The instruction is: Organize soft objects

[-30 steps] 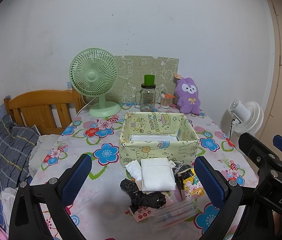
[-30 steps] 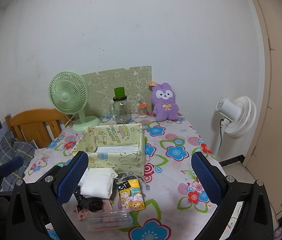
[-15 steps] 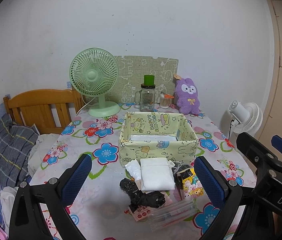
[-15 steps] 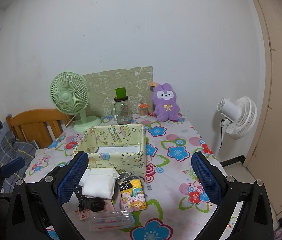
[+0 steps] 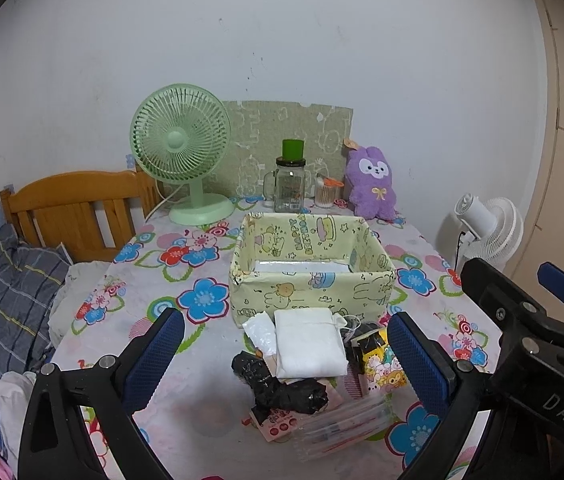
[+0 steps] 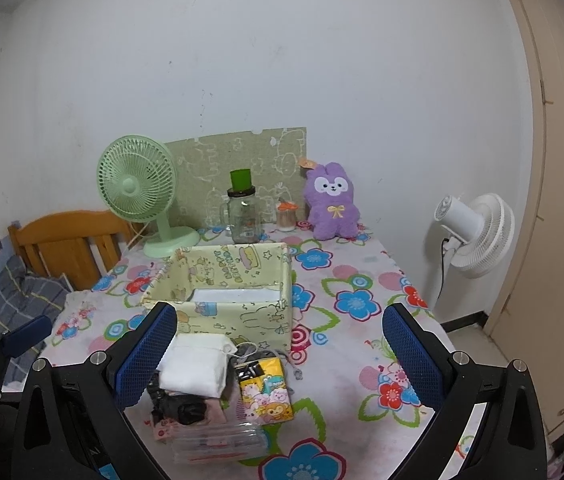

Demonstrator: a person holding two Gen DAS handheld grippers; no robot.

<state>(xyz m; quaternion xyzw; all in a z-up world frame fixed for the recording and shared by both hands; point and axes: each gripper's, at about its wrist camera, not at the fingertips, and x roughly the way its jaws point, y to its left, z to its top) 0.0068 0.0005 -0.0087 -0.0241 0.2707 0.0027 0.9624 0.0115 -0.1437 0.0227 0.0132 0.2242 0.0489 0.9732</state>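
We hold both tools above the near edge of the worktop (image 5: 154, 276), which is covered in a flowered cloth. Our left tool (image 5: 285, 356) stands wide, gripping nothing, its blue pads either side of a small heap of things. Our right tool (image 6: 278, 356) is likewise spread wide and empty; in the left view its black frame shows at the right edge.

The heap lies just in front of the box (image 5: 313, 292), a pale yellow cartoon-printed one that is open at the top with something white and flat inside. On top of the heap rests a folded white pouch (image 5: 307, 344), with a string at its far corner. A small white packet (image 5: 260, 332) lies at its left, touching it. Beside and partly under the pouch is a crumpled black bag (image 5: 282, 390). To the right is a yellow tissue pack (image 6: 266, 390) with cartoon animals. Nearest to us, a clear pencil case (image 5: 341, 424) lies under the bag's end.

At the far edge of the worktop, against the wall, stand a green fan (image 5: 182, 148), a glass jar (image 5: 289, 188) with a green cap, and a purple plush (image 5: 371, 184). A white fan (image 6: 473, 236) stands off the worktop to the right, and a wooden headboard (image 5: 78, 208) to the left.
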